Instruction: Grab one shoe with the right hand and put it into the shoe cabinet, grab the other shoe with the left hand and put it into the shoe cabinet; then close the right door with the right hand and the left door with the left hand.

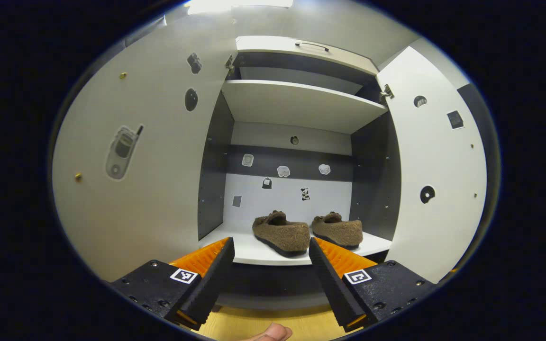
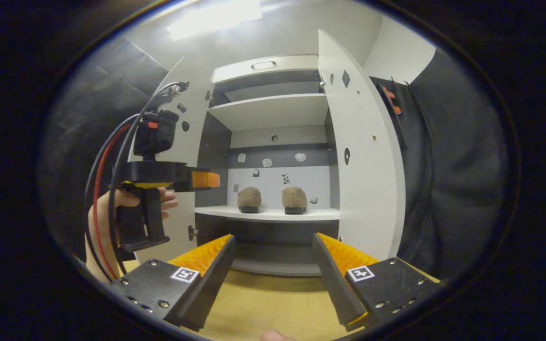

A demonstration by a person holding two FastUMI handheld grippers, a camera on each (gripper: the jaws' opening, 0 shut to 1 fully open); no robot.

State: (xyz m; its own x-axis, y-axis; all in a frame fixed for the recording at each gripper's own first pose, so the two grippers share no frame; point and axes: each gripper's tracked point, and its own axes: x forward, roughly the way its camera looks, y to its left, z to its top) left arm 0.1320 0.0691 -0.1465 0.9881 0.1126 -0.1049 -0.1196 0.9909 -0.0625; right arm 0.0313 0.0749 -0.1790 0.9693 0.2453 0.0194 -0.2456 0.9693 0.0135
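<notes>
Two fuzzy brown slip-on shoes, one [image 1: 281, 233] beside the other [image 1: 338, 230], sit at frame centre on the lower white shelf [image 1: 254, 253] of the open grey-and-white shoe cabinet [image 1: 301, 104]. The left gripper [image 1: 269, 271] and the right gripper [image 2: 273, 270], both at bottom centre of their views, are spread wide, holding nothing. Both white doors, left [image 1: 150, 166] and right [image 1: 436, 189], stand open.

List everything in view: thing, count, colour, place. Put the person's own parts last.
Shoes: 2, brown and fuzzy, side by side on the cabinet's lower shelf; left shoe, right shoe.
Shoe cabinet: 1, white shelves with dark side walls, straight ahead.
Left door: 1, white, swung open, stickers on it.
Right door: 1, white, swung open, stickers on it.
Floor: light wood, in front of the cabinet.
Left gripper: 1, jaws apart, empty, aimed at the shoes.
Right gripper: 1, jaws apart, empty.
Hand: 1, holding the left gripper's handle.
</notes>
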